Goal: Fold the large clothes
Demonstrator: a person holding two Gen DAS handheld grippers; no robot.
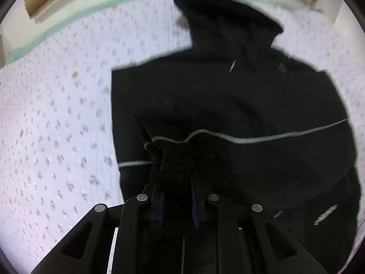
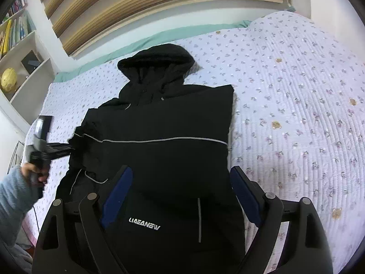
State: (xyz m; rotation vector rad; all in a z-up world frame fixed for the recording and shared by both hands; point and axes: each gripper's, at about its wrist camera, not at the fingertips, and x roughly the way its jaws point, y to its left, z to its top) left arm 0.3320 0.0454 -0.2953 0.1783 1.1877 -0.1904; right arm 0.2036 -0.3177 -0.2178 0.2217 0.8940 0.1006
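A black hooded jacket (image 2: 171,118) lies flat on the bed, hood (image 2: 157,61) toward the far side and a white logo (image 2: 143,222) near its hem. In the left wrist view my left gripper (image 1: 175,182) is shut on the bunched cuff of one sleeve (image 1: 173,159), held over the jacket (image 1: 228,102). The right wrist view shows that gripper (image 2: 66,147) coming in from the left, with the sleeve (image 2: 86,141) drawn onto the jacket's left side. My right gripper (image 2: 180,171) hovers open above the jacket's lower part, nothing between its blue pads (image 2: 118,194).
The bed's floral quilt (image 2: 296,91) stretches wide to the right of the jacket. A green sheet edge (image 2: 136,43) and a window blind (image 2: 159,4) run along the far side. A white shelf (image 2: 29,73) with books and a yellow ball (image 2: 9,78) stands at the left.
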